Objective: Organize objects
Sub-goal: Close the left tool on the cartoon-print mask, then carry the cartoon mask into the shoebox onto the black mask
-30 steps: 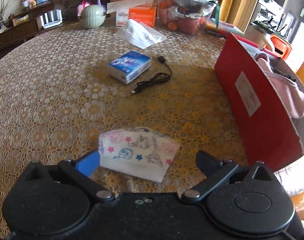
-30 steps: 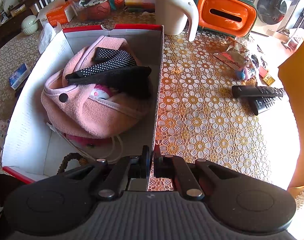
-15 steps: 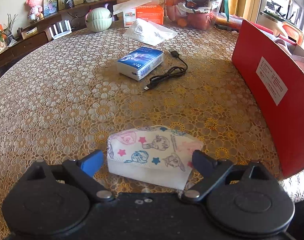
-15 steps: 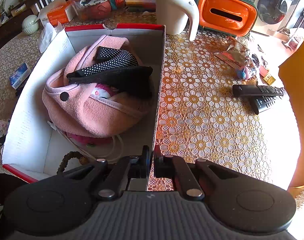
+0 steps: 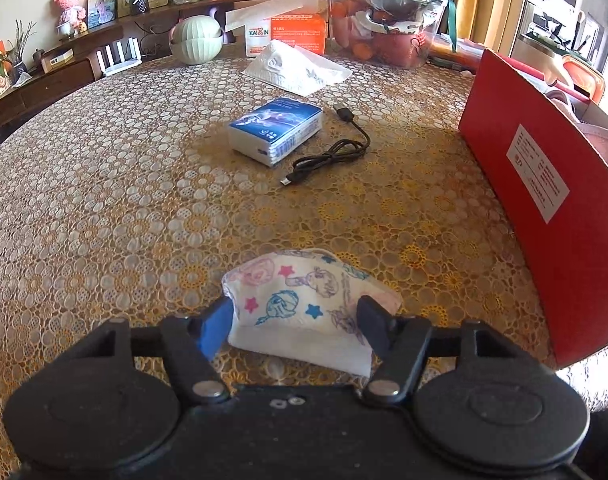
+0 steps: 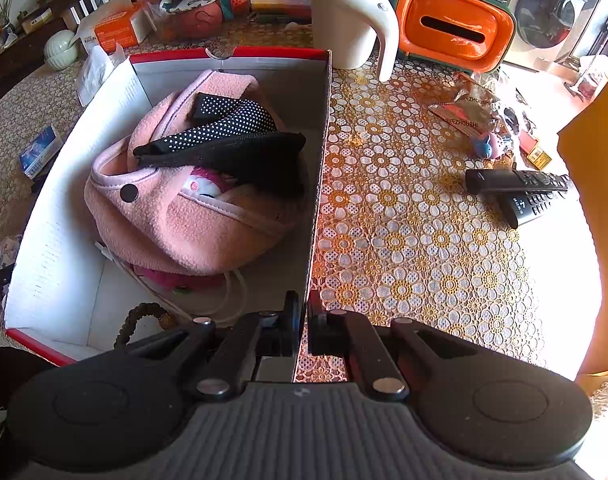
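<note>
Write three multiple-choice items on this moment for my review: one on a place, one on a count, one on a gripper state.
1. Where is the pink bag?
A. in the red box
B. beside the mug
C. on the remotes

2. How many remotes lie on the table?
A. one
B. two
C. four

3. The right gripper is:
A. wide open
B. holding a cable
C. shut on the box wall

Answers: 1 A, the box's walls surround it; 2 B, two black ones lie crossed; 3 C, its fingers pinch the wall's edge.
</note>
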A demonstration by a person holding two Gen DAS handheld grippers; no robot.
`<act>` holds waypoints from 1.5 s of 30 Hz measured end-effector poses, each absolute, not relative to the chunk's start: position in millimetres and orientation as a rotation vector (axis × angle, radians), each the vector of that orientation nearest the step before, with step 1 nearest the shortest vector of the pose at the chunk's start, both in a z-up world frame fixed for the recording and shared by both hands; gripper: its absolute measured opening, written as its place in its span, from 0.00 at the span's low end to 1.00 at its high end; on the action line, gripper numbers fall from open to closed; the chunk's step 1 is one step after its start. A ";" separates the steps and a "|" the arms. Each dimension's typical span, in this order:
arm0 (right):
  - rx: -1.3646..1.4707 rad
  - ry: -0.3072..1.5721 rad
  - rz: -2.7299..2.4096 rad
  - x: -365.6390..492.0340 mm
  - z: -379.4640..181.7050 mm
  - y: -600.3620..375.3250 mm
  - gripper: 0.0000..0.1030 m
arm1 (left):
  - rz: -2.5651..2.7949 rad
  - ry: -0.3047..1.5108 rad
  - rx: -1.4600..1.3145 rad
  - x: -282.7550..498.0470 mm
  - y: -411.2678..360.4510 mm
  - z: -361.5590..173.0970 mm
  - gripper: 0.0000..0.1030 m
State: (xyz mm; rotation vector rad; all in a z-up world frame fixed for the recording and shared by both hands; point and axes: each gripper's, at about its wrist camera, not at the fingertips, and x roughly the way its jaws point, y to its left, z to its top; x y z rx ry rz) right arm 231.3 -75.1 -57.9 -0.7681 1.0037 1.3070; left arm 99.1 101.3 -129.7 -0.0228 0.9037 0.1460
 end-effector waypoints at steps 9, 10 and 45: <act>-0.769 1.001 1.309 230.6 -58.0 -75.4 0.03 | 0.139 0.888 -0.012 99.2 95.8 -123.6 0.13; -0.769 1.001 1.309 230.5 -58.1 -75.4 0.03 | 0.142 0.884 -0.005 99.0 93.7 -122.5 0.10; -0.777 0.989 1.323 230.0 -57.2 -75.1 0.03 | -0.322 0.725 0.146 170.4 -64.7 9.7 0.10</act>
